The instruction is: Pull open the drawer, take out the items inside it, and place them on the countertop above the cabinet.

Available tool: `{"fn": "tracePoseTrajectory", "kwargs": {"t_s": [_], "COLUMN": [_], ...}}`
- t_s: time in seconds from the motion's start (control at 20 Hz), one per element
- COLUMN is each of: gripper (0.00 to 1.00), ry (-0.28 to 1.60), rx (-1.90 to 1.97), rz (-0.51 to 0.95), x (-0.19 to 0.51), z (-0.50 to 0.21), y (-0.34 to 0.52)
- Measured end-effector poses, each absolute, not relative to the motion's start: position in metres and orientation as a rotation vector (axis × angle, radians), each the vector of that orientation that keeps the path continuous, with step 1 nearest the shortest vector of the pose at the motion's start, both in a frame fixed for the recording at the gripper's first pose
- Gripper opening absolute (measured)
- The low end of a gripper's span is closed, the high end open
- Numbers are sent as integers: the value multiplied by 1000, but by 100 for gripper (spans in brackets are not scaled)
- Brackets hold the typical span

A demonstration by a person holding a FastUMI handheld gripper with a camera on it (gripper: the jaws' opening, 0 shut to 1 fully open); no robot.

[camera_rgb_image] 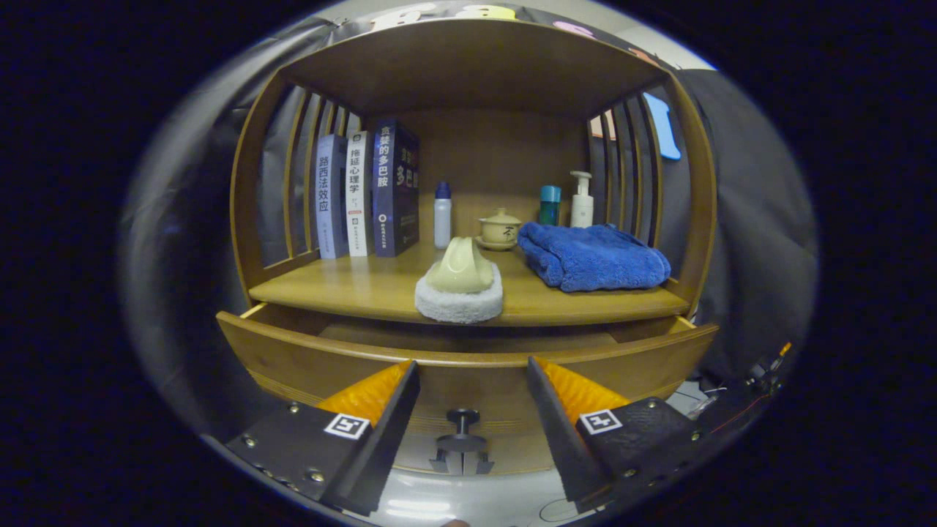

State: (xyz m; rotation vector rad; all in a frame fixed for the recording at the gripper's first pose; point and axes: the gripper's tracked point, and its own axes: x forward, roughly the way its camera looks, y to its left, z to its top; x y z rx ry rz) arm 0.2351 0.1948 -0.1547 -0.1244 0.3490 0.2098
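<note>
Drawer [337, 362] stands pulled out toward me, its curved wooden front running side to side straight across my line of approach, just beyond my fingertips. My gripper [472, 380] hangs with its fingers spread wide apart, holding nothing, one tip on each side of the drawer's middle. Between the fingers and lower down I see the dark knob [463, 419] on the drawer front, centred in the gap but untouched.

What matters for my next move is that the drawer's open mouth lies ahead of me and slightly above the fingertips, behind the front panel's top rim. From here I see only a strip of its wooden floor; whether anything lies inside, I cannot tell, since the front panel hides most of it. I judge I must lift over the rim and tip down to look and reach in.

Just past the drawer is the counter [366, 289] above it. At its front edge sits a pale ceramic piece on a white round pad [459, 301], with a folded blue towel [593, 256] to the side. Farther back stand books [366, 194], a small bottle [442, 214], a lidded cup [500, 228] and a pump bottle [582, 199].
</note>
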Motion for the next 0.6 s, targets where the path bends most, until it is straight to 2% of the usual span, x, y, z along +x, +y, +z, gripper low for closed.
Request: {"fn": "tracePoseTrajectory", "kwargs": {"t_s": [0.6], "gripper": [87], "ry": [360], "rx": [-95], "rz": [217], "x": [266], "z": [-153], "y": [202]}}
